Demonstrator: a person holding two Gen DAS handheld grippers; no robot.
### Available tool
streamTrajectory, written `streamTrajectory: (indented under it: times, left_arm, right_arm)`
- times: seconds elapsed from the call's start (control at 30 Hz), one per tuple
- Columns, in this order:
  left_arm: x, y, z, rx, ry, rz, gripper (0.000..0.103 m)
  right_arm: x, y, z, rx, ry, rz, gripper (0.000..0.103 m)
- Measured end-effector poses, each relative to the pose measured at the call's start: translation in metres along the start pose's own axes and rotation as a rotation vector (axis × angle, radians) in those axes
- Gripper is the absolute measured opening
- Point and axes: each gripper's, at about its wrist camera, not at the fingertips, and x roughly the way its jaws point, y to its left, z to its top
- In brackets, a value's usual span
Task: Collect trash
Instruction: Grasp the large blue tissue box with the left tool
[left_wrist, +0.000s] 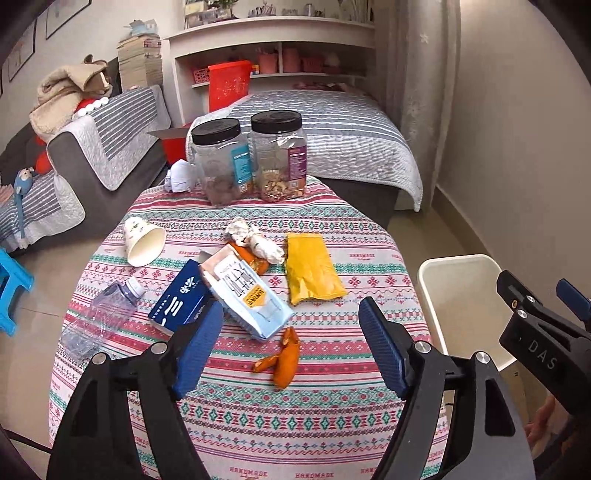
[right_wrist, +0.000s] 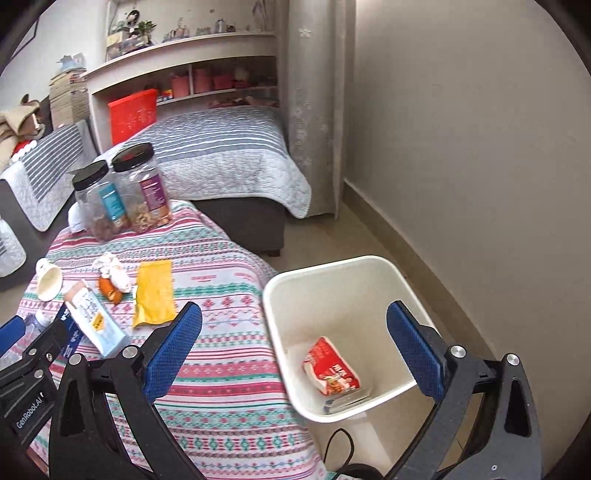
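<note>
Both claws wide apart & empty, left gripper (left_wrist: 290, 345) over orange peel (left_wrist: 280, 361) on tablecloth (left_wrist: 236, 417), right gripper (right_wrist: 293, 354) by bin (right_wrist: 332, 280), so drop straight, pinch peel not cloth

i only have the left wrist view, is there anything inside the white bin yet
Observer: Yes, a red and white carton lies on the floor of the white plastic bin.
Operator: right gripper holding anything
Observer: No, the right gripper is open and empty, above the near edge of the bin.
Operator: anything on the floor by the bin
Observer: A black cable loops on the floor just in front of the bin.
</note>
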Motion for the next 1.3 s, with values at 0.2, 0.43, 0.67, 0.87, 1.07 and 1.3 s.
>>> streamTrajectory:
  times: [0.2, 0.43, 0.67, 0.87, 1.07, 1.3]
  left_arm:
    - [0.012, 0.033, -0.008, -0.015, 0.048, 0.029, 0.077]
    - [0.047, 0.076, -0.009, -0.022, 0.141, 0.077, 0.077]
    - [0.099, 0.104, -0.013, -0.019, 0.251, 0.099, 0.077]
    - [0.135, 0.119, -0.015, -0.015, 0.309, 0.118, 0.077]
    - [0.161, 0.135, -0.018, -0.014, 0.341, 0.12, 0.077]
    - [0.163, 0.138, -0.024, -0.025, 0.372, 0.04, 0.059]
  right_arm:
    - [0.0, 0.03, -0.004, -0.016, 0.023, 0.045, 0.096]
    - [0.011, 0.06, -0.009, -0.061, 0.061, 0.066, 0.096]
    - [0.031, 0.077, -0.013, -0.085, 0.113, 0.068, 0.096]
    - [0.051, 0.091, -0.018, -0.12, 0.171, 0.076, 0.096]
    - [0.069, 0.108, -0.026, -0.144, 0.248, 0.116, 0.096]
    - [0.081, 0.136, -0.046, -0.216, 0.326, 0.148, 0.096]
